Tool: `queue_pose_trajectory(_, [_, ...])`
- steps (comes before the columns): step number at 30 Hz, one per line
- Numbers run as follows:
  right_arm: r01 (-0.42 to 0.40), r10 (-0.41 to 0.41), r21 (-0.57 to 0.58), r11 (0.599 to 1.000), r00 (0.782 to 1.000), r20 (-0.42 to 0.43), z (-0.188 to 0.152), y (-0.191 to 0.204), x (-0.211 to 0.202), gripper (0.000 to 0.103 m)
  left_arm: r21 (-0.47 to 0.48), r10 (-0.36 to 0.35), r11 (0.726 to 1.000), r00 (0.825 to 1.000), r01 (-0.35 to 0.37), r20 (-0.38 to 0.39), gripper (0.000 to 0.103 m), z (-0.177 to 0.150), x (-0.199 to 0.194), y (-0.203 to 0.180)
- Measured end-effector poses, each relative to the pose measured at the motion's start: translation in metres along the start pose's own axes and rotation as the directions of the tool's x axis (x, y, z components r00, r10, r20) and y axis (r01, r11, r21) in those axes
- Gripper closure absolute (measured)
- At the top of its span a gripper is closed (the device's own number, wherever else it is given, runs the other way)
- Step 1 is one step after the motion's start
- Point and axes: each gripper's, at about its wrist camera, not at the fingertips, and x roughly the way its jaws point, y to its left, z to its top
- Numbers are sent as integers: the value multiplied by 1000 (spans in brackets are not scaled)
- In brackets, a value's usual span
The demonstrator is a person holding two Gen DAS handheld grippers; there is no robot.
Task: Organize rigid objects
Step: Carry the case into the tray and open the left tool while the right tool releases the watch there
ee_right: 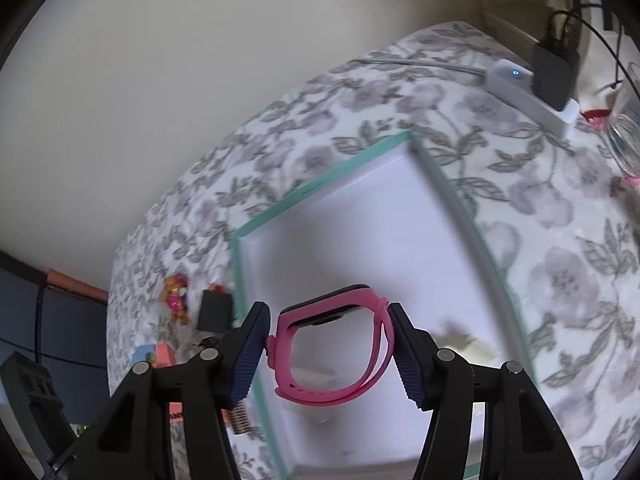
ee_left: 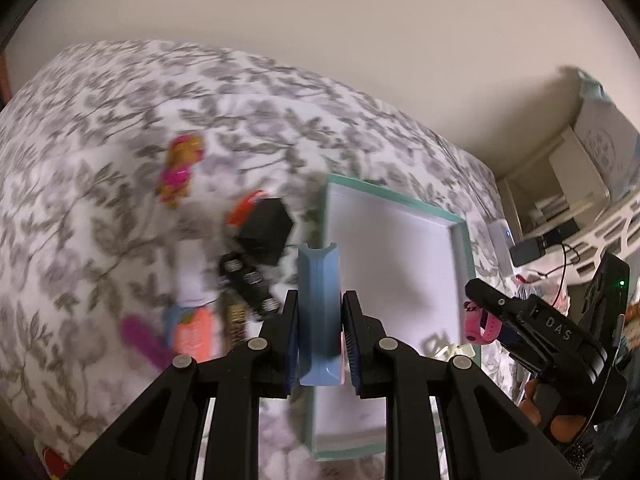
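Above the teal-rimmed white tray (ee_left: pixel 460 248) on the flowered bedcover (ee_left: pixel 100 140), both claws hang with something in them. The left gripper (ee_left: pixel 320 320) is clenched on a pale blue case (ee_left: pixel 320 296) held on edge, its far end over the tray's near-left rim. The right gripper (ee_right: pixel 330 344) grasps a pink watch (ee_right: pixel 336 344), pads pressed on the strap's two sides, the loop hanging over the tray's white floor; from the left camera it sits beyond the tray's right rim. Left of the tray lies a loose cluster: a black block (ee_left: pixel 266 228), an orange-and-pink figure (ee_left: pixel 180 168), a coral box (ee_left: pixel 198 332) and a purple stick (ee_left: pixel 144 344). Past the tray's far corner rests a white power strip (ee_right: pixel 532 100).
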Motion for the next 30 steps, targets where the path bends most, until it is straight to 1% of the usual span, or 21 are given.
queue_pose_trajectory(2, [34, -34, 1, 999, 999, -4, 4, -9, 4, 41, 19, -7, 1000, 1000, 7, -15, 82, 4, 11, -12])
queue_pose_trajectory(5, [60, -60, 9, 998, 998, -12, 7, -20, 9, 41, 57, -7, 998, 999, 9, -41, 82, 7, 30, -32])
queue_pose_trajectory(10, [99, -99, 7, 995, 995, -20, 14, -31, 20, 41, 94, -9, 995, 997, 16, -78, 81, 10, 60, -50])
queue_pose_trajectory(14, [100, -99, 9, 995, 995, -32, 18, -35, 31, 41, 107, -3, 994, 996, 13, -94, 81, 15, 79, -52])
queue_pose_trajectory(20, [128, -129, -7, 992, 990, -53, 21, -37, 48, 41, 90, -10, 996, 990, 23, -141, 81, 16, 106, -48])
queue_pose_trajectory(23, [137, -138, -11, 990, 988, -64, 21, -38, 55, 41, 104, -4, 994, 988, 20, -156, 81, 15, 115, -50])
queue_pose_trajectory(27, [147, -149, -23, 989, 987, -69, 21, -38, 59, 40, 111, 24, 994, 984, -4, -177, 81, 11, 127, -49])
queue_pose_trajectory(30, [150, -151, -29, 988, 986, -72, 20, -37, 60, 40, 104, 20, 995, 983, -1, -184, 81, 11, 129, -49])
